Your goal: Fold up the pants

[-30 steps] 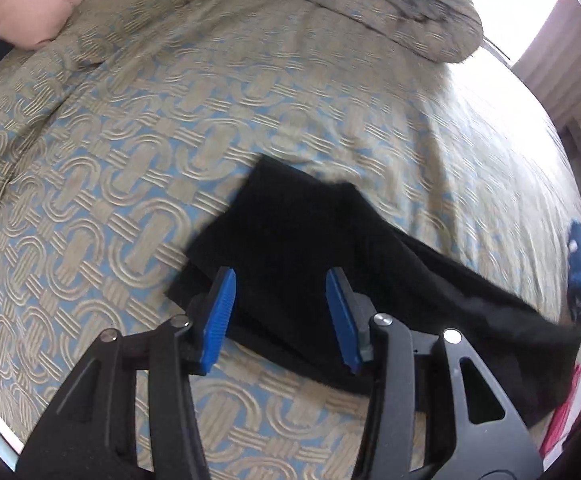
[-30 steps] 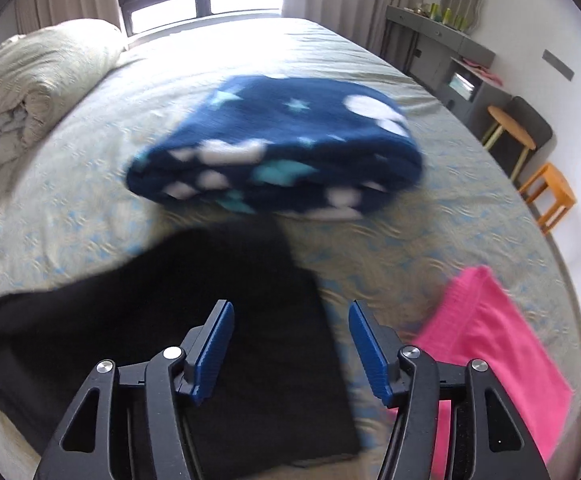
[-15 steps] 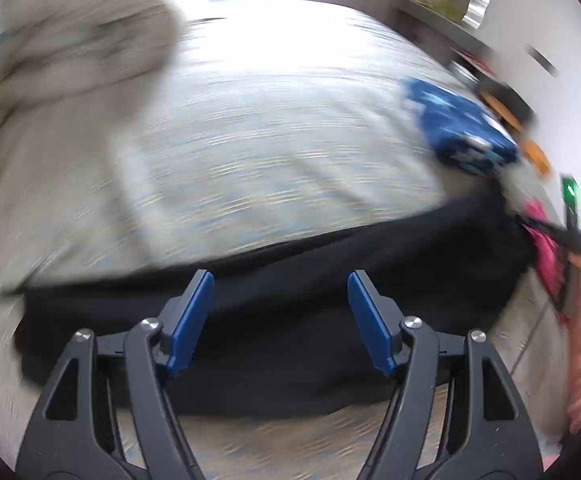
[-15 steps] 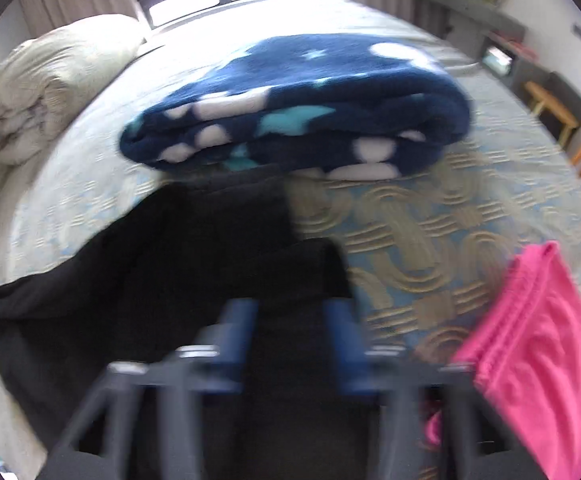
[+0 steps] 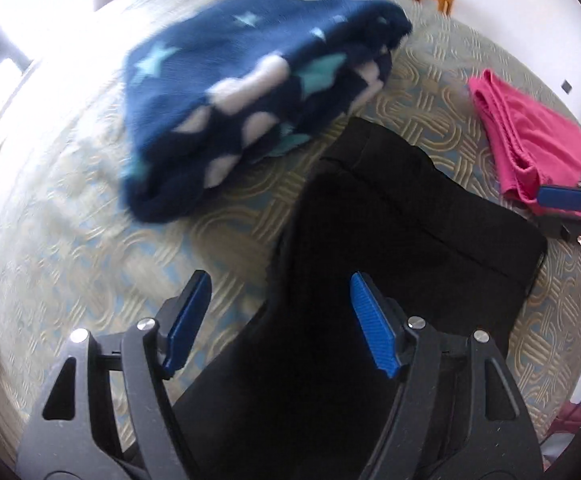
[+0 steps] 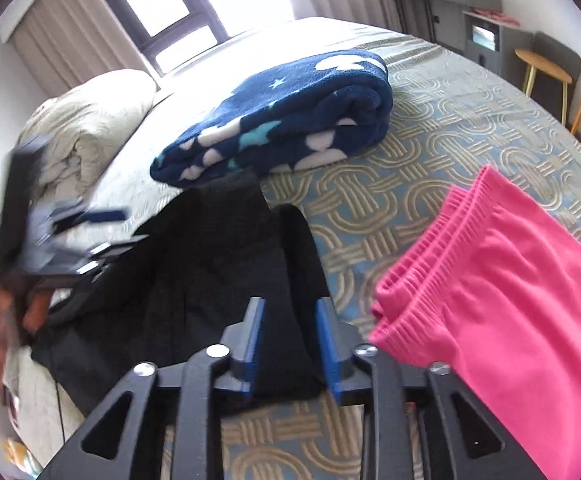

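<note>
Black pants (image 5: 390, 240) lie on the bed (image 5: 70, 240), partly folded, w/ the doubled end near the bed's near edge and one corner touching the folded navy star blanket (image 5: 250, 80) further in.

My left gripper (image 5: 280, 320) hangs over the pants w/ jaws wide; its right pad sits above black fabric, left pad above bare patterned cover. Nothing pinched; pads not pressing on cloth.

My right gripper (image 6: 288, 344) is at the pants' end by the near edge, jaws narrow and just been opening after a pinch. A fold of black fabric stands between the pads; whether the pads still press on it I can't tell.

Pink shorts (image 6: 510, 300) lie folded just beside the pants toward the bed's right side, apart from the blanket. Rumpled beige duvet (image 6: 86, 128) is piled at the far left corner.
</note>
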`<state>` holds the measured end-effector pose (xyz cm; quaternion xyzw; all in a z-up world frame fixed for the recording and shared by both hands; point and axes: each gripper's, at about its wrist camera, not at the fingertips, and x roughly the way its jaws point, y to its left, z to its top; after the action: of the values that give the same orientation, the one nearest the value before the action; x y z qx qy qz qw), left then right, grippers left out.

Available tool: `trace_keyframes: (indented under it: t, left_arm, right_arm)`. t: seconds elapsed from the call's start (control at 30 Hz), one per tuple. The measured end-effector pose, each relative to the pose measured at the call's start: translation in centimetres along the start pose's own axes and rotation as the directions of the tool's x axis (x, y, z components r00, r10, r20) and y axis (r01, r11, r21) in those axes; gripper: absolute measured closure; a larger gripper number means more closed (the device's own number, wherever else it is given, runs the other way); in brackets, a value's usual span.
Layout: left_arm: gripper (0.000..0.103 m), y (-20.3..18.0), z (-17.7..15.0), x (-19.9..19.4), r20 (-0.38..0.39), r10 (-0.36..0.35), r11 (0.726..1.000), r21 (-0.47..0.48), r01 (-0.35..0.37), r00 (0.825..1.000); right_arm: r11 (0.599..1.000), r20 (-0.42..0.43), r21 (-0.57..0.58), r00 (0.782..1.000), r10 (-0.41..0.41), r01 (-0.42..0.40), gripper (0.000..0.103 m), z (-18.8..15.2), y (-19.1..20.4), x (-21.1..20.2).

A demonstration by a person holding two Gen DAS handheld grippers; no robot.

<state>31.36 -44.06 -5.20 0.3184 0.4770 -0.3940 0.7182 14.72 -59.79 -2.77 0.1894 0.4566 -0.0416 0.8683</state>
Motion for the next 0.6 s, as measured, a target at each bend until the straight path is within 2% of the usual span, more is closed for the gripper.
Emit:
trace_keyframes:
  t: [0.03, 0.07, 0.1, 0.13, 0.2, 0.23, 0.27, 0.3, 0.33, 0.4, 0.43, 0.47, 0.53, 0.6]
  left_arm:
    - [0.046, -0.2, 0.4, 0.2, 0.006, -0.049, 0.999, -0.003, 0.049, 0.999]
    - [0.093, -0.4, 0.8, 0.2, 0.008, -0.082, 0.996, -0.015, 0.082, 0.997]
    - [0.097, -0.4, 1.0, 0.2, 0.003, -0.104, 0.994, -0.042, 0.104, 0.995]
    - [0.097, -0.5, 1.0, -0.3, 0.021, -0.127, 0.99, -0.054, 0.128, 0.992]
    - [0.097, -1.1, 0.6, -2.5, 0.083, -0.195, 0.98, -0.02, 0.198, 0.977]
    - [0.097, -1.4, 0.0, -4.1, 0.118, -0.251, 0.968, 0.014, 0.251, 0.961]
    - [0.097, -1.6, -0.6, -6.0, 0.153, -0.314, 0.949, 0.064, 0.308, 0.937]
    - [0.096, -1.8, -0.9, -7.3, 0.177, -0.351, 0.936, 0.107, 0.336, 0.92]
    - [0.096, -2.0, -1.1, -8.3, 0.199, -0.359, 0.931, 0.145, 0.335, 0.912]
    - [0.096, -2.0, -0.3, -7.9, 0.188, -0.286, 0.954, 0.148, 0.261, 0.94]
    - [0.096, -1.7, 0.2, -7.0, 0.157, -0.26, 0.962, 0.124, 0.242, 0.953]
    - [0.096, -1.2, 0.6, -5.7, 0.115, -0.253, 0.966, 0.093, 0.243, 0.961]
    - [0.093, -0.6, 1.1, -2.9, 0.052, -0.226, 0.974, 0.039, 0.224, 0.973]
    - [0.074, 0.0, 0.6, -0.7, 0.01, -0.182, 0.983, 0.008, 0.182, 0.983]
  right_arm:
    - [1.0, -0.004, -0.002, 1.0, -0.005, 0.005, 0.072, -0.2, 0.0, 0.0]
    - [1.0, -0.008, -0.004, 1.0, -0.006, 0.006, 0.072, -0.2, -0.2, 0.1]
    - [1.0, -0.009, -0.007, 1.0, -0.008, 0.008, 0.072, -0.2, -0.4, 0.2]
    - [1.0, -0.009, -0.009, 1.0, -0.018, 0.018, 0.072, -0.1, -0.6, 0.3]
    - [0.999, -0.008, -0.003, 0.999, -0.035, 0.035, 0.071, -0.1, -0.9, 0.6]
    - [1.0, -0.006, 0.004, 1.0, -0.029, 0.029, 0.071, -0.1, -1.1, 0.4]
    - [1.0, 0.001, 0.013, 1.0, -0.009, 0.009, 0.071, -0.4, -1.4, 0.0]
    - [1.0, 0.01, 0.014, 1.0, 0.01, -0.01, 0.071, -0.5, -1.5, -0.2]
    - [0.999, 0.024, 0.005, 0.999, 0.038, -0.038, 0.07, -0.6, -1.5, -0.6]
    - [0.995, 0.045, -0.032, 0.994, 0.1, -0.098, 0.058, -0.8, -1.4, -1.0]
    - [0.993, 0.047, -0.046, 0.993, 0.107, -0.105, 0.046, -0.9, -1.3, -1.0]
    - [0.995, 0.047, -0.057, 0.995, 0.09, -0.088, 0.041, -0.8, -1.2, -1.0]
    - [0.996, 0.039, -0.069, 0.998, 0.057, -0.055, 0.041, -0.7, -0.8, -0.7]
    - [0.996, 0.018, -0.068, 0.998, 0.061, -0.059, 0.041, -0.8, -0.5, -0.1]
